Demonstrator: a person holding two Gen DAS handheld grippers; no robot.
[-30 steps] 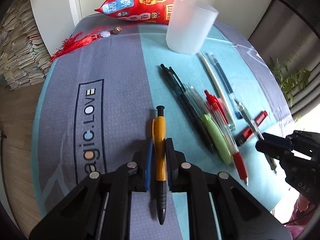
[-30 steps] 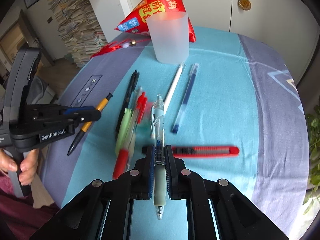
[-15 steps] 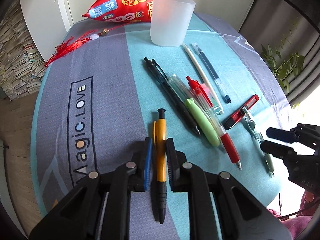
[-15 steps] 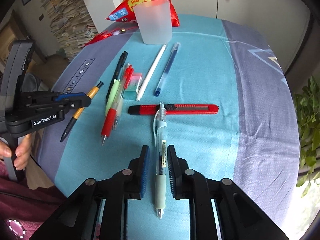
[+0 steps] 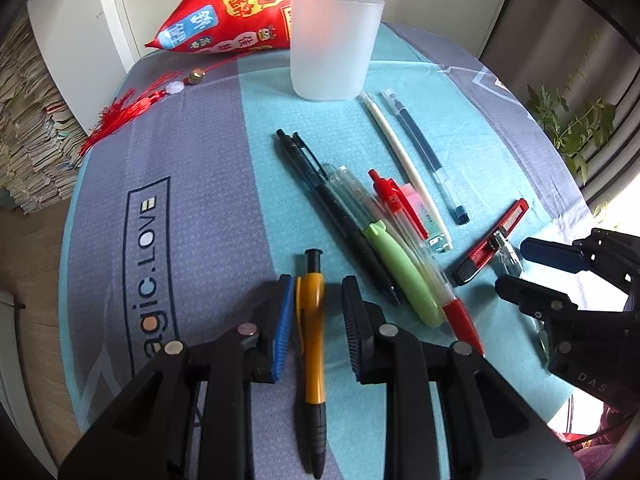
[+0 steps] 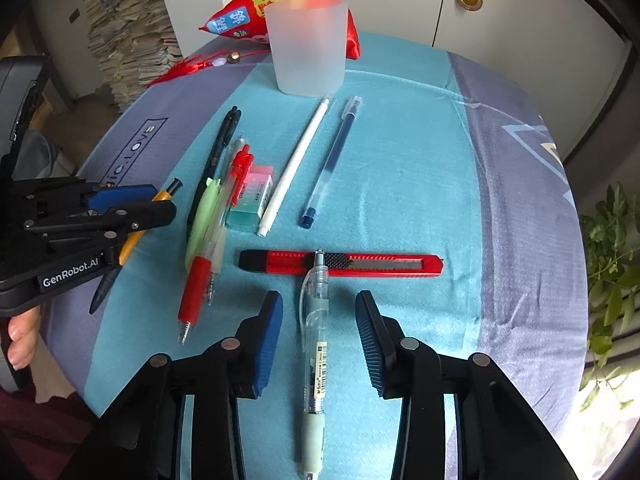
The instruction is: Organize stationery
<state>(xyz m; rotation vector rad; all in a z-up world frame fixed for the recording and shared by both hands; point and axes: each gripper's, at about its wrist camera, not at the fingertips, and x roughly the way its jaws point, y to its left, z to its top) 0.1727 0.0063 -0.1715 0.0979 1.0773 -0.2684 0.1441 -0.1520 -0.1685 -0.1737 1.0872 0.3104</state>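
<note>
An orange pen (image 5: 312,344) lies on the cloth between the pads of my left gripper (image 5: 316,300). Its jaws are opening and the pads stand clear of the pen. A clear pen with a pale green grip (image 6: 316,344) lies between the pads of my right gripper (image 6: 320,316), whose jaws are also opening, apart from the pen. That pen's top end rests across a red utility knife (image 6: 380,265). A frosted cup (image 6: 308,44) stands at the far side. Black, green and red pens (image 6: 208,216), an eraser (image 6: 252,196), a white pen (image 6: 296,164) and a blue pen (image 6: 332,160) lie between.
A red printed pouch (image 5: 236,8) with a red tassel (image 5: 124,112) lies behind the cup. The round table's cloth (image 6: 420,140) drops off at the near edge. Paper stacks (image 5: 24,128) stand left, a plant (image 6: 612,264) right. A hand (image 6: 20,340) holds the left gripper.
Both grippers let go of their pens: the orange pen and the clear pen now lie on the cloth between parted pads. Both views drew back slightly from the table.
</note>
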